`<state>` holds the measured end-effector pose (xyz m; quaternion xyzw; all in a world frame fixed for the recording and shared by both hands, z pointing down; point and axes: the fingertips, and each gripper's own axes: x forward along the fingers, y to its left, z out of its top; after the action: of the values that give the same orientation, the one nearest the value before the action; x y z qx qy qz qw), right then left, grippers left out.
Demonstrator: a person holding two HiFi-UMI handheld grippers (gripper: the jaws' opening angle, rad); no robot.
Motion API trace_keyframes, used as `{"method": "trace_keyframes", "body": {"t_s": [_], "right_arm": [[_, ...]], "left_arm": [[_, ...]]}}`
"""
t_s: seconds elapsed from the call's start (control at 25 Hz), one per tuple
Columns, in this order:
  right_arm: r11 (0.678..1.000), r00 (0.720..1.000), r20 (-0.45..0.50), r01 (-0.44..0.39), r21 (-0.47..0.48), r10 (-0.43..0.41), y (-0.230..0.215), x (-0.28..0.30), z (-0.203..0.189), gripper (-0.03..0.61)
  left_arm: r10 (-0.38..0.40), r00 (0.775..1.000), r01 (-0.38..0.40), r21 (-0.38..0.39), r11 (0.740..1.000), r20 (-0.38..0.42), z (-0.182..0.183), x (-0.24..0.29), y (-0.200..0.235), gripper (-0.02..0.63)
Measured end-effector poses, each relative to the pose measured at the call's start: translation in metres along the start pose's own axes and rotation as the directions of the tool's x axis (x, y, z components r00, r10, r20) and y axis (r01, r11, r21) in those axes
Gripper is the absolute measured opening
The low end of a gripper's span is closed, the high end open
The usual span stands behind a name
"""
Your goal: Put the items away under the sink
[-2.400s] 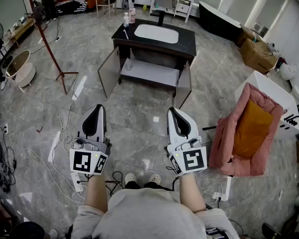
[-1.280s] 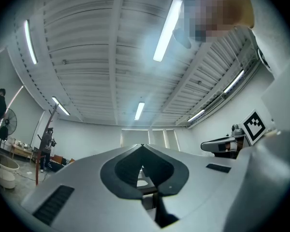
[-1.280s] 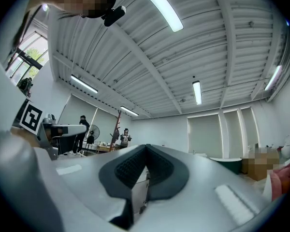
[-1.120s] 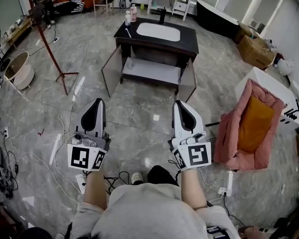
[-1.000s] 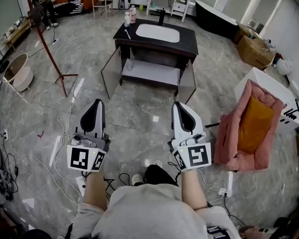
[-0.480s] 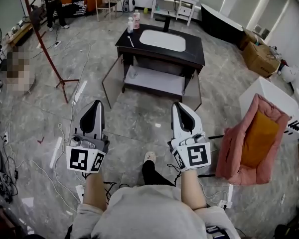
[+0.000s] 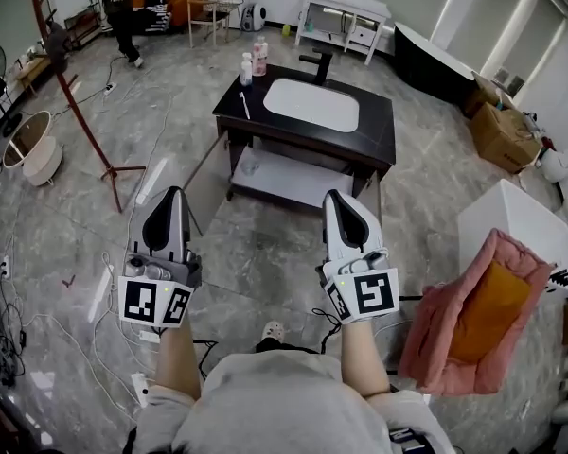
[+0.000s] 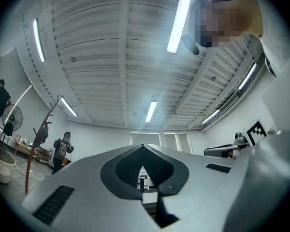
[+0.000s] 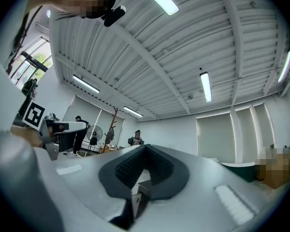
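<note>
**Approach to the vanity, head view.** We hold the left hand-held gripper (image 7: 172, 195) and the right hand-held gripper (image 7: 337, 199) side by side ahead of us. Both gripper views show the jaws closed tip to tip with nothing between them.

The items to stow are a pink bottle (image 7: 259, 55), a white bottle (image 7: 247, 68) and a thin stick-like item (image 7: 244, 108). They are on the dark tabletop (image 7: 379, 130) at its far left corner, beside the sink (image 7: 311, 105) and well apart from both grippers. The cabinet shelf (image 7: 298, 180) below is exposed.

We judge the step in hand to be the walk-up. It is done well by stopping short of the cabinet, parting the jaws before reaching, and gripping each bottle low on its body, upright.

**Obstacles:**
- The left door (image 7: 208, 173) swings out toward our path.
- Cables (image 7: 104, 282) trail over the floor.
- A red stand (image 7: 71, 93) rises at left.
- A pink cushioned seat (image 7: 464, 320) sits at right.
</note>
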<state>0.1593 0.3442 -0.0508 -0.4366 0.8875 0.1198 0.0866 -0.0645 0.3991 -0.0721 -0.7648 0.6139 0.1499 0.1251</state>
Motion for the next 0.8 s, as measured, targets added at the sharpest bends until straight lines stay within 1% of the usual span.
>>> {"method": "trace_keyframes", "body": {"t_s": [0.08, 0.2, 0.36, 0.44, 0.6, 0.8], "right_arm": [[1.000, 1.000, 0.004, -0.009, 0.003, 0.009, -0.016, 0.017, -0.006, 0.000], [1.000, 1.000, 0.005, -0.027, 0.006, 0.027, -0.035, 0.038, -0.018, 0.000], [0.999, 0.999, 0.000, -0.043, 0.021, 0.043, -0.050, 0.064, -0.035, 0.000], [0.998, 0.998, -0.007, -0.055, 0.029, 0.056, -0.052, 0.078, -0.044, 0.000], [0.998, 0.998, -0.019, -0.059, 0.036, 0.060, -0.060, 0.110, -0.059, 0.000], [0.999, 0.999, -0.028, -0.030, 0.025, 0.030, -0.072, 0.168, -0.080, 0.000]], "left_arm": [[0.005, 1.000, -0.005, -0.003, 1.000, 0.012, -0.007, 0.022, 0.001, 0.006], [0.013, 1.000, -0.013, 0.022, 1.000, 0.016, -0.019, 0.050, 0.001, 0.006], [0.017, 1.000, -0.018, 0.034, 0.999, 0.007, -0.034, 0.075, 0.006, 0.006], [0.021, 1.000, -0.020, 0.053, 0.998, -0.004, -0.041, 0.087, 0.013, 0.006], [0.018, 1.000, -0.017, 0.074, 0.997, -0.020, -0.057, 0.113, 0.033, 0.006], [-0.020, 1.000, 0.021, 0.067, 0.998, -0.022, -0.082, 0.164, 0.074, 0.006]]}}
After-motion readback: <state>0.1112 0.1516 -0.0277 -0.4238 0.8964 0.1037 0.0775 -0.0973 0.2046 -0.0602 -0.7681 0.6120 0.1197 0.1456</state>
